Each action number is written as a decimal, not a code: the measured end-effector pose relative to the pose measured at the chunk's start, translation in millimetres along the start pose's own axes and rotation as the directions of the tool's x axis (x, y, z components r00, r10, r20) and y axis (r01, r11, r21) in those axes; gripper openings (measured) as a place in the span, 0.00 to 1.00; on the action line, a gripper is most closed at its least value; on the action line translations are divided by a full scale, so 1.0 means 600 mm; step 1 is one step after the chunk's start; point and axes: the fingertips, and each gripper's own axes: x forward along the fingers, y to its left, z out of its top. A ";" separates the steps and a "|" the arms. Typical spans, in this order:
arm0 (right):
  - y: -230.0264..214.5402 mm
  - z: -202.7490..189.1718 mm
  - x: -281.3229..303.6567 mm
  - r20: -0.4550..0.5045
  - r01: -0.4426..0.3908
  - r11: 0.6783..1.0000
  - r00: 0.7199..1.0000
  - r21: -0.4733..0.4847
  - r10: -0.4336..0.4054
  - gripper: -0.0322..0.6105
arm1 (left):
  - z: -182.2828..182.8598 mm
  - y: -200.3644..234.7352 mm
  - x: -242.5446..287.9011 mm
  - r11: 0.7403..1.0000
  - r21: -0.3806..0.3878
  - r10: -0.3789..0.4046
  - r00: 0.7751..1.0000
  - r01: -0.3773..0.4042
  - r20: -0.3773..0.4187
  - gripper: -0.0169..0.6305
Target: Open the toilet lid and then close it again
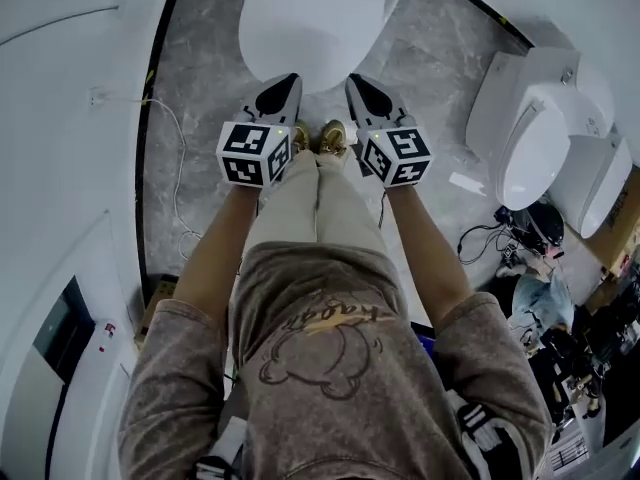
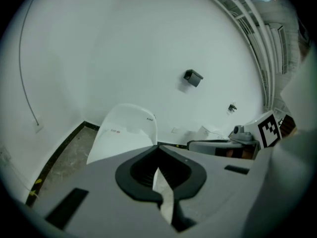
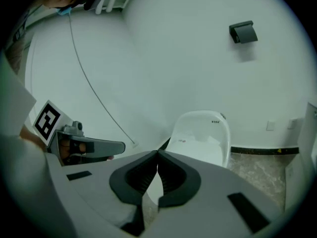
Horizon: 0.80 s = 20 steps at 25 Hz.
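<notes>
toilet lid: white, glossy, down | far end cut off at frame top | left gripper, right gripper: clenched tight, empty

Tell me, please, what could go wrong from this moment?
1. The left gripper and the right gripper are both shut and not touching the toilet lid; pushed against its smooth rim like this, they may slip off.
2. A white cable lies on the floor left of the person's shoes; a sideways step could catch it.
</notes>
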 end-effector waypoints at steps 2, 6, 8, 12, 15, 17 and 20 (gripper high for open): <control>0.028 0.047 -0.045 0.035 -0.018 1.000 0.999 -0.019 0.018 0.09 | 0.056 -0.036 -0.036 0.999 0.025 -0.024 0.999 0.024 0.030 0.04; 0.070 0.122 -0.125 0.087 -0.040 0.997 0.995 -0.060 0.045 0.09 | 0.149 -0.097 -0.101 0.994 0.092 -0.073 0.995 0.066 0.075 0.04; 0.081 0.157 -0.160 0.116 -0.040 0.996 0.992 -0.074 0.049 0.09 | 0.192 -0.120 -0.132 0.989 0.133 -0.087 0.991 0.072 0.107 0.04; 0.102 0.221 -0.237 0.208 -0.016 0.997 0.978 -0.072 0.031 0.09 | 0.242 -0.161 -0.190 0.982 0.168 -0.114 0.981 0.087 0.156 0.04; 0.114 0.272 -0.282 0.303 0.009 0.994 0.953 -0.112 0.026 0.09 | 0.279 -0.181 -0.225 0.975 0.206 -0.131 0.966 0.084 0.223 0.04; 0.122 0.292 -0.307 0.355 0.019 0.986 0.934 -0.167 0.042 0.09 | 0.291 -0.192 -0.243 0.967 0.247 -0.131 0.957 0.066 0.259 0.04; 0.115 0.300 -0.321 0.380 0.030 0.977 0.923 -0.212 0.054 0.09 | 0.297 -0.199 -0.255 0.959 0.280 -0.134 0.943 0.046 0.305 0.04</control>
